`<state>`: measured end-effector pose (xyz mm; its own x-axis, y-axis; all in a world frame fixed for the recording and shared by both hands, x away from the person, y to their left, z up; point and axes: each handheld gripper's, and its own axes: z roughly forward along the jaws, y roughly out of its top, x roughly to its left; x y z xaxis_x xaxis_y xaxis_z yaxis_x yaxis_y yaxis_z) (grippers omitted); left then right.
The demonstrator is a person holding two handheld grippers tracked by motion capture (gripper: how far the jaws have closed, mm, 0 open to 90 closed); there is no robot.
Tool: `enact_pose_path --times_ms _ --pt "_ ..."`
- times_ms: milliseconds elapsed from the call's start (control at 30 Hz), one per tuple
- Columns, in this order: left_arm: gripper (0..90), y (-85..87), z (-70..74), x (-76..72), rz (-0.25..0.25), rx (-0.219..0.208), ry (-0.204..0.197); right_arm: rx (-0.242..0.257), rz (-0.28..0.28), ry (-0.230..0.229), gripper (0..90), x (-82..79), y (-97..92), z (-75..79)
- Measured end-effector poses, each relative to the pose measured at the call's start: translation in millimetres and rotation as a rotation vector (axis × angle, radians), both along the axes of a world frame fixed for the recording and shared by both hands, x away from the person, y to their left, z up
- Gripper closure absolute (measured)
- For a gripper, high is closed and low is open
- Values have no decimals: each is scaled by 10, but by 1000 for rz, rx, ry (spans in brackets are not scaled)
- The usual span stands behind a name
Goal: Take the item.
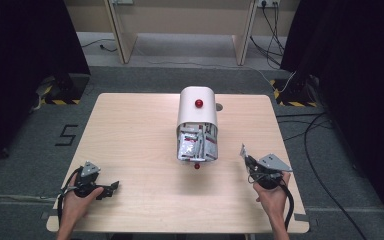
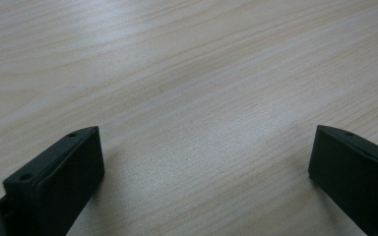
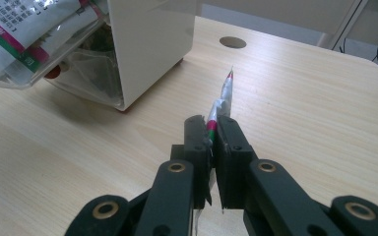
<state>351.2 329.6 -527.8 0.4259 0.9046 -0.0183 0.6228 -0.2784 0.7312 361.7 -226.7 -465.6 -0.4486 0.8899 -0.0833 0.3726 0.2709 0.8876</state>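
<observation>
A white box (image 1: 197, 111) with a red knob on top stands mid-table, its clear drawer (image 1: 197, 145) pulled out and stuffed with several silver packets. In the right gripper view the box (image 3: 150, 44) and drawer (image 3: 39, 44) sit at upper left. My right gripper (image 1: 247, 158) is at the table's right front, shut on a thin silver packet (image 1: 242, 150) held edge-up. That packet (image 3: 223, 101) sticks out past the black jaws of the right gripper (image 3: 211, 130). My left gripper (image 1: 111, 188) rests at the left front, open, nothing between its jaws; its fingers (image 2: 64, 172) hover over bare wood.
The wooden table (image 1: 130, 130) has a round cable hole (image 1: 218, 106) behind the box. Cables and power sockets lie on the floor at the back right. Black curtains flank both sides. A wooden desk frame stands beyond the table.
</observation>
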Motion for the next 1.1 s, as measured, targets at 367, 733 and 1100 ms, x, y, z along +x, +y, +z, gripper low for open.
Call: enact_pose_path --times_ms 367,733,1100 --pt "0 0 0 0 0 0 0 -1 0 16 851 22 5 -63" --pt "0 0 0 0 0 0 0 10 -5 30 851 35 -12 -102" --pt "0 0 0 0 0 0 0 9 -15 45 850 67 -45 -167"
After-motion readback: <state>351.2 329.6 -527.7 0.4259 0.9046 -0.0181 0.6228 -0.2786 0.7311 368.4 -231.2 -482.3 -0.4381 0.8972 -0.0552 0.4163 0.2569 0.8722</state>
